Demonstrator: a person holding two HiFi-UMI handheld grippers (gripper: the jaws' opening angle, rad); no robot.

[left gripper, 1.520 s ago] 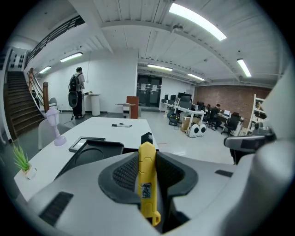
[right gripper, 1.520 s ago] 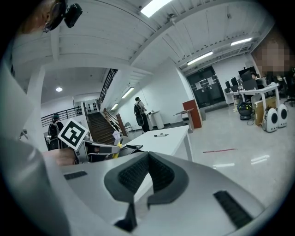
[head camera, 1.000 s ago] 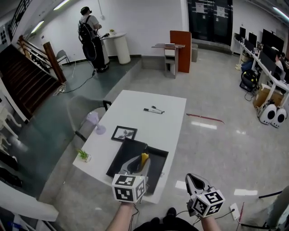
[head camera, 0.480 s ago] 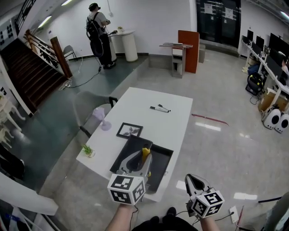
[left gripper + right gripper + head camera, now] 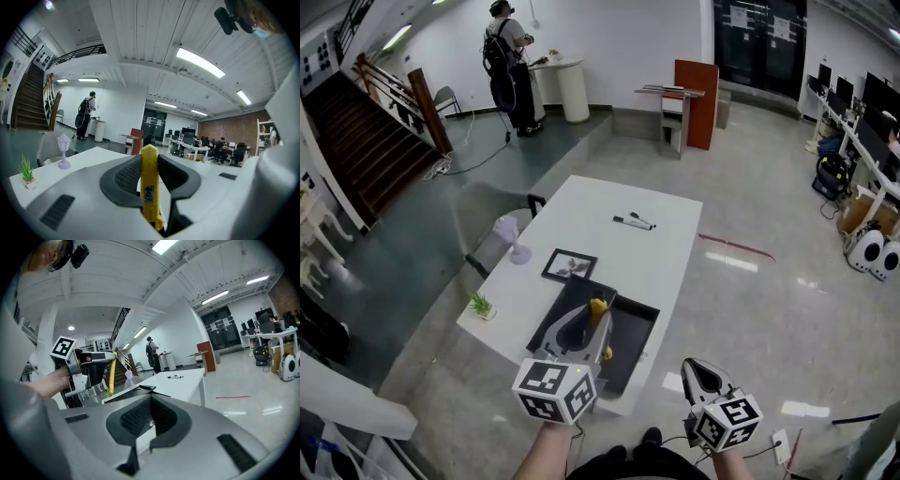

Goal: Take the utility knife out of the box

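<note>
Floor (image 5: pixel 769 309): grey and shiny, with bright spots of light to the right of the left hand-held gripper (image 5: pixel 584 328).
Table (image 5: pixel 661 258): white and long, just ahead of the left hand-held gripper.
Stairs (image 5: pixel 356 150): dark, with a brown rail, far ahead on the left.
Wall (image 5: pixel 619 37): white, far ahead.
Doors (image 5: pixel 759 37): dark glass, far ahead on the right.
Round stand (image 5: pixel 575 89): white, by the far wall; a person (image 5: pixel 508 61) stands at it.
Board (image 5: pixel 696 89): red-brown, upright, far ahead.
Desks (image 5: pixel 867 141): a row with black screens, far off to the right.
Lights (image 5: pixel 199 62): long bright strips on the white ceiling, high above.
</note>
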